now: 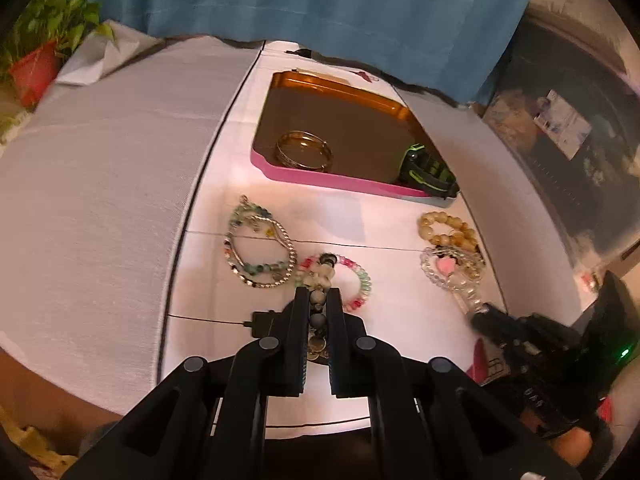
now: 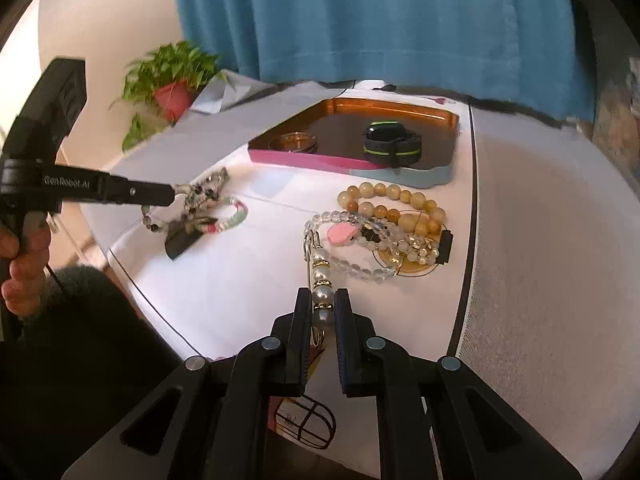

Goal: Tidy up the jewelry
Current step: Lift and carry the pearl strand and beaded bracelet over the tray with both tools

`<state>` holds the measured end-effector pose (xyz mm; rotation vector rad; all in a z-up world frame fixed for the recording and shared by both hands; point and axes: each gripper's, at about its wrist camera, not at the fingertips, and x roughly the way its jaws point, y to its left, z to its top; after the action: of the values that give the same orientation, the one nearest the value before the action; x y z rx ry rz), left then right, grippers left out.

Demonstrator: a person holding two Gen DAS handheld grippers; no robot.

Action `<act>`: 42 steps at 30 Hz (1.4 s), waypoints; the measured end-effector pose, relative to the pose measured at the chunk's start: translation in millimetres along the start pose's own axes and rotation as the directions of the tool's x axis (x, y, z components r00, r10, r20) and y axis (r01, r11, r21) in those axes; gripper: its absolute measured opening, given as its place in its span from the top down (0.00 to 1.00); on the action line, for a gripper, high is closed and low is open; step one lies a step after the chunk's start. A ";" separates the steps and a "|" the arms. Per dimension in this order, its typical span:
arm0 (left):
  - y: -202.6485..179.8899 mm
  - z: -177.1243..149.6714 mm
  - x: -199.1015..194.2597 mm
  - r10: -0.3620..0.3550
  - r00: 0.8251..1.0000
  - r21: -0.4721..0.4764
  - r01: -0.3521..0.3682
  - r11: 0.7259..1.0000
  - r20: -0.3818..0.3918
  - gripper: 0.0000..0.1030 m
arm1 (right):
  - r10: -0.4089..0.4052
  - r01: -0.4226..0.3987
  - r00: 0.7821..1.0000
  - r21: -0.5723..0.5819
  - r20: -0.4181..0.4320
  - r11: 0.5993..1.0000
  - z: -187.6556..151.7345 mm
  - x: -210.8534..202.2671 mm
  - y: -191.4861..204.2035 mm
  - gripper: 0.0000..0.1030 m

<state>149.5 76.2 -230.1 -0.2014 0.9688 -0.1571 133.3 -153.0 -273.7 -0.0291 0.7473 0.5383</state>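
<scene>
Meanwhile, both grippers have jewelry in hand near the front edge of the desk (image 1: pixel 120 208), with the sorting only partly done. The left gripper (image 1: pixel 318 300) has its jaws closed on a strand of grey and pale beads (image 1: pixel 318 304), whose far end lies against a pink-and-green bead bracelet (image 1: pixel 360 280); a tangle of silver and turquoise bracelets (image 1: pixel 260 252) lies just to its left. The right gripper (image 2: pixel 323 308) has its jaws clamped on a pearl bracelet (image 2: pixel 322 280) with a gold clasp, which trails back to a clear bead bracelet with a pink heart charm (image 2: pixel 344 236) and an amber bead bracelet (image 2: pixel 396 200) toward the right edge.

Toward the desk's back edge, the pink-rimmed tray (image 1: pixel 320 178) already holds a stack of gold bangles (image 1: pixel 304 150) and a black-and-green watch (image 1: pixel 428 168).

The step in hand appears to be lifting two pieces at once for transfer. The next move likely calls for raising each strand clear of its neighbours without dragging them, then carrying it over the tray's near rim and letting go on bare tray floor.
</scene>
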 end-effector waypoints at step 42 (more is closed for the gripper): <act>-82.4 126.2 -97.1 -0.230 0.930 0.230 0.167 0.959 0.285 0.94 | -0.040 0.033 0.939 0.028 0.341 0.999 164.5 -111.2 26.1 0.89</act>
<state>196.5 30.4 -63.3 -0.1317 0.6124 -0.3982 158.7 -146.1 -75.2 0.0695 0.4115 0.4839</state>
